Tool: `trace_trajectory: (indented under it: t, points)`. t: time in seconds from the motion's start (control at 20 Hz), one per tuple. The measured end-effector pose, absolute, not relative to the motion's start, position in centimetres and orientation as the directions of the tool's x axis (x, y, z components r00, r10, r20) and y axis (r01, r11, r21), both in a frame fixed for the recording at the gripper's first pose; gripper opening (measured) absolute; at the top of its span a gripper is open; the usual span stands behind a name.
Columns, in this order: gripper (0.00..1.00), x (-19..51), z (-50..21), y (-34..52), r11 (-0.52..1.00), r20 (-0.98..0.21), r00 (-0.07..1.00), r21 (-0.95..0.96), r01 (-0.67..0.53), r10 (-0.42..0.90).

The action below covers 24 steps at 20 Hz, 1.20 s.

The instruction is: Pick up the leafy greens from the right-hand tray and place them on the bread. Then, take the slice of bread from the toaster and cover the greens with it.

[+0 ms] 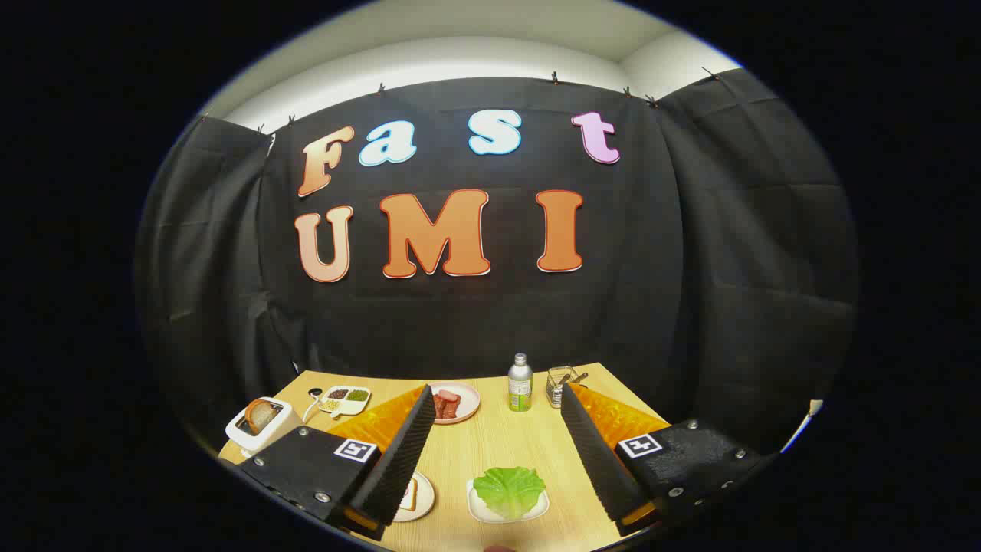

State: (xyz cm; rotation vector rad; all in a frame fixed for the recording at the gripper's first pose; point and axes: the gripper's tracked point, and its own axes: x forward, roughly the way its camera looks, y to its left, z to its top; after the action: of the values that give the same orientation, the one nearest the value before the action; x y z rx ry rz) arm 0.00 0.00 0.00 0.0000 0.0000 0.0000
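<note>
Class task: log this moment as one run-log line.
gripper: open, above table | leafy greens: on tray, between fingers | bread slice: in toaster | stage: greens not yet grasped

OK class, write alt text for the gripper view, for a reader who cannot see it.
An open gripper hovers over a wooden table, with leafy greens on a white tray between its fingers. A bread slice on a plate lies by the left finger; a toaster holding bread stands far left.

The light wooden worktop (490, 448) carries a white toaster (260, 423) at its far left, a white divided dish of grains (346, 399) beside it, a pink plate of sausage pieces (454, 402), a clear green-labelled bottle (520, 382) and a wire-mesh holder (560, 386) farther back. Nearer lie a small white plate with bread (414, 497) and a white tray of leafy greens (509, 494).
</note>
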Motion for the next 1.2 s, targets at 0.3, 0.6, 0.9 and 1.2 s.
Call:
trace_trajectory:
  t: [0.3,0.6,0.9,1.2]
  points:
    - [0.99,0.4,-1.4,0.8,1.000,-0.038,0.999,0.009,-0.020,0.021]
    - [0.99,0.6,-2.1,0.8,1.000,-0.067,0.997,-0.013,-0.028,0.027]
    - [0.99,1.1,-3.9,0.6,0.999,-0.131,0.991,-0.017,-0.029,0.026]
    - [0.99,1.9,-7.1,0.6,0.998,-0.269,0.963,-0.060,-0.028,0.011]
